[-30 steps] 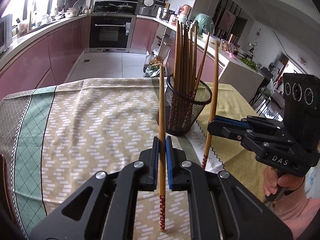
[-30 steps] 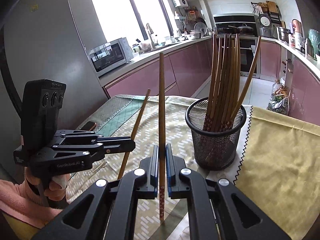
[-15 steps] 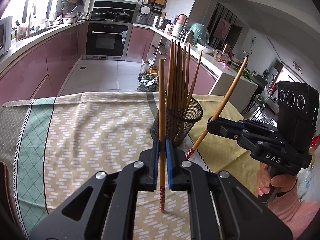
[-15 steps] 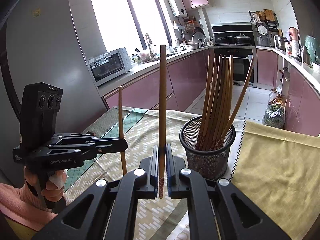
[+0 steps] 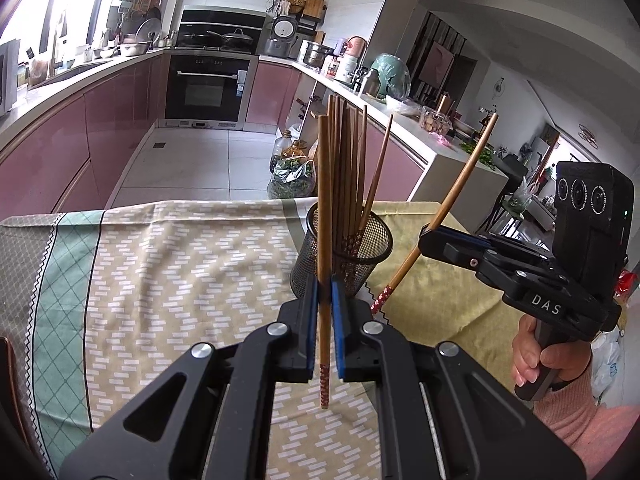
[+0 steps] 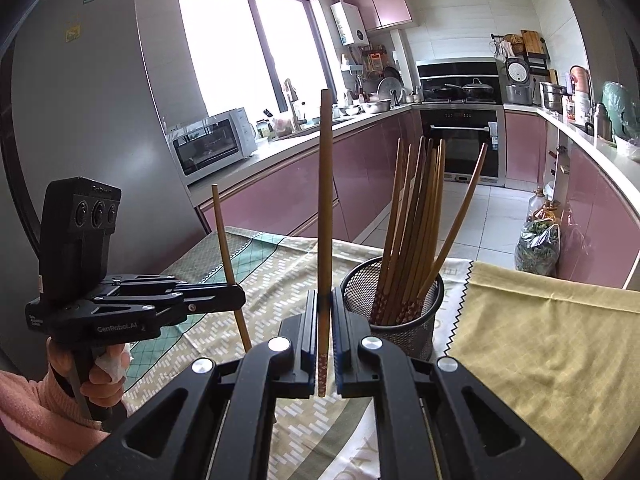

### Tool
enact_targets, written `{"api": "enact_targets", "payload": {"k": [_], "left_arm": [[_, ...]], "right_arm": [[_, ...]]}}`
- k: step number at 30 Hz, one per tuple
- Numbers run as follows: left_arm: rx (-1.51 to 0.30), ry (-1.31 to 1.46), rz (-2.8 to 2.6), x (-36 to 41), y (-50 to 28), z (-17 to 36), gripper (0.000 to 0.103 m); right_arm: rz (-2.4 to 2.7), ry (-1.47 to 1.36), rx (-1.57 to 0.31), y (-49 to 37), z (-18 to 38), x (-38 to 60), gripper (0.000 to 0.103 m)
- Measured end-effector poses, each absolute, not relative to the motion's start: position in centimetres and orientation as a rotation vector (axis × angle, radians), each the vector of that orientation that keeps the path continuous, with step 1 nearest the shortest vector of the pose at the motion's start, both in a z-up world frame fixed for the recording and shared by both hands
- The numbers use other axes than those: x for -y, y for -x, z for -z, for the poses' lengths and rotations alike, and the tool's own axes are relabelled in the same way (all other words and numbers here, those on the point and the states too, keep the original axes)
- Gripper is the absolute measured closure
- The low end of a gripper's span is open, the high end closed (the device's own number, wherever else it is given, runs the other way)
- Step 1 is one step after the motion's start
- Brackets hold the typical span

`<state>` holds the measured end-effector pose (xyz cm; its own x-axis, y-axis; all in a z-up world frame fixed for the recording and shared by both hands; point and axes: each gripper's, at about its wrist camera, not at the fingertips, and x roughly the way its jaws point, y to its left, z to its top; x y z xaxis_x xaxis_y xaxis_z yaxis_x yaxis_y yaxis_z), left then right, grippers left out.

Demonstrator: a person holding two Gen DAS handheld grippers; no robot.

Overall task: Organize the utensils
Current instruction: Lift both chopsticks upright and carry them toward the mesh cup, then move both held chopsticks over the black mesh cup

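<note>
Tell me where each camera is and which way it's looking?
Left wrist: on the left gripper, looking past its chopstick at the mesh cup and oven; the right gripper and hand show.
Right wrist: on the right gripper, facing the window; the left gripper and hand show.
Both see the cup, tablecloth and oven.

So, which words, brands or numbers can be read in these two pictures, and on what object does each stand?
"DAS": white letters on the right gripper body, left wrist view.
"GenRobot.AI": on the left gripper body, right wrist view.
White label at the rear of the left gripper: too small to read.
Stickers on the grey refrigerator: too blurred to read.
Pale print on the tablecloth beside the mesh holder: partly hidden, not readable.
</note>
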<state>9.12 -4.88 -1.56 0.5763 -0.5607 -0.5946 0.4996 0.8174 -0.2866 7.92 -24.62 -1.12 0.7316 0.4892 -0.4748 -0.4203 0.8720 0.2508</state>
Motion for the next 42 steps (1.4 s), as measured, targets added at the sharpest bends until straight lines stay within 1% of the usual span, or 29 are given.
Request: {"api": "enact_targets", "payload": {"k": [29,42], "left_arm": [[-0.624,0.08,0.654,5.5,-9.6,-3.1,0.096],[-0.597,0.083,0.662,6.0,-10.8,-4.0,0.096]], "right_arm": [[-0.48,-0.108,-0.484,-8.2,-1.9,25.6,0.097],[-0.474,-0.099,-0.468,-8.1,-2.1,25.7,0.097]]}}
